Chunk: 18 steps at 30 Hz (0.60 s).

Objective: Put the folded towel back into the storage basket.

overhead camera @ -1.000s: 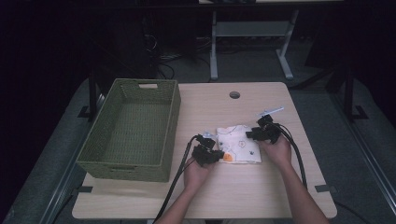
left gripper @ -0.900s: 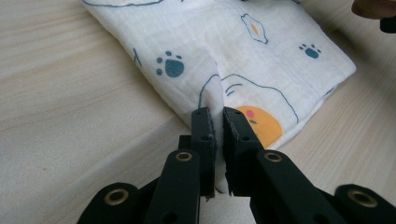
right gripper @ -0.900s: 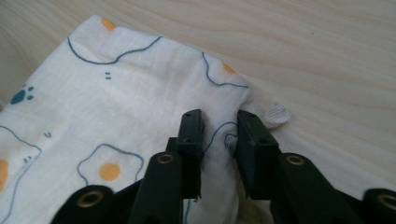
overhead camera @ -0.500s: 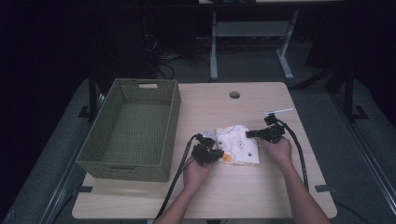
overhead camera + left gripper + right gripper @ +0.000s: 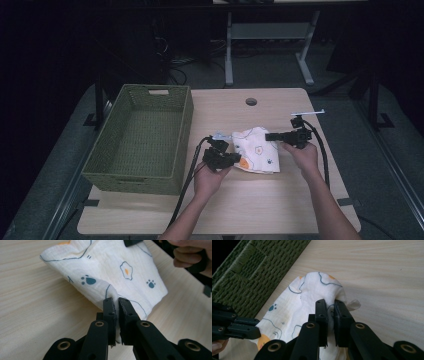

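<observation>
A white cloth printed with paw marks, fried eggs and blue outlines lies crumpled on the wooden table, right of centre. My left gripper is shut on the cloth's near-left edge; in the left gripper view the jaws pinch a fold of the cloth between them at the left gripper tips. My right gripper is shut on the cloth's right side; in the right gripper view the right gripper clamps a bunched part of the cloth. The two grippers face each other across the cloth.
A green woven basket stands on the table's left half, close to the left gripper; the basket wall also shows in the right gripper view. A round cable hole sits near the far edge. Black cables trail off the front.
The right gripper has moved right and slightly away with its hold on the cloth, stretching it a little. The left gripper has stayed nearly in place, still clamped on the cloth.
</observation>
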Each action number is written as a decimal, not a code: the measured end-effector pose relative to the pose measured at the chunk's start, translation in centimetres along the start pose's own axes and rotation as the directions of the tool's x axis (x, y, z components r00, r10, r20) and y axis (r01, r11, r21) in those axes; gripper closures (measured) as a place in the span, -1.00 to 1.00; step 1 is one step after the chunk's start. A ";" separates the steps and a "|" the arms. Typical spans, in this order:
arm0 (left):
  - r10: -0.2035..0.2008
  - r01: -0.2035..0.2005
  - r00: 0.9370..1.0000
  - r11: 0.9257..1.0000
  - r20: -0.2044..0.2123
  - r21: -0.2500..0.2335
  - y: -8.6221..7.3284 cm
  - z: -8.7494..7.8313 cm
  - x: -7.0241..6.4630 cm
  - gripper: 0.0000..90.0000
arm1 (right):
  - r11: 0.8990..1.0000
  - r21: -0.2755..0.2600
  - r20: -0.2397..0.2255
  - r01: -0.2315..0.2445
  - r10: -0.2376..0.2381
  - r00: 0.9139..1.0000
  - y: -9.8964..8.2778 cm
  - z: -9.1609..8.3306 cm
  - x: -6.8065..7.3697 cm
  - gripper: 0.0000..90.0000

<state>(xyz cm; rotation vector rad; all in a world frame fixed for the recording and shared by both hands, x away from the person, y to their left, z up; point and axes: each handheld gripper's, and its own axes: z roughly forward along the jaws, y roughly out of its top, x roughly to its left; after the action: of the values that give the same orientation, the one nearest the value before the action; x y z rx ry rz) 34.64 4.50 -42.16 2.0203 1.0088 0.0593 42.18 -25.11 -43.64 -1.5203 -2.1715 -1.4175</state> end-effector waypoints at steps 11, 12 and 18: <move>0.005 -0.004 1.000 0.999 0.021 -0.037 1.7 -2.8 0.1 0.89 | 1.000 -0.015 -0.037 0.005 -0.005 0.999 1.6 -0.9 2.1 0.84; 0.008 -0.007 1.000 0.999 0.021 -0.041 1.8 -3.0 0.1 0.90 | 1.000 -0.015 -0.038 0.010 -0.011 0.999 1.9 -1.0 2.4 0.84; 0.002 0.000 0.999 0.998 0.037 -0.055 2.5 -4.8 0.4 0.89 | 0.999 -0.024 -0.051 0.021 -0.022 0.998 2.9 -1.2 3.5 0.84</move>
<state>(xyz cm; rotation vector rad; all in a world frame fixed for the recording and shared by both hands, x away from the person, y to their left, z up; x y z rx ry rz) 34.71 7.23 -37.46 1.9649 0.9729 0.0495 42.30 -23.57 -39.22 -1.4561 -2.1555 -1.4768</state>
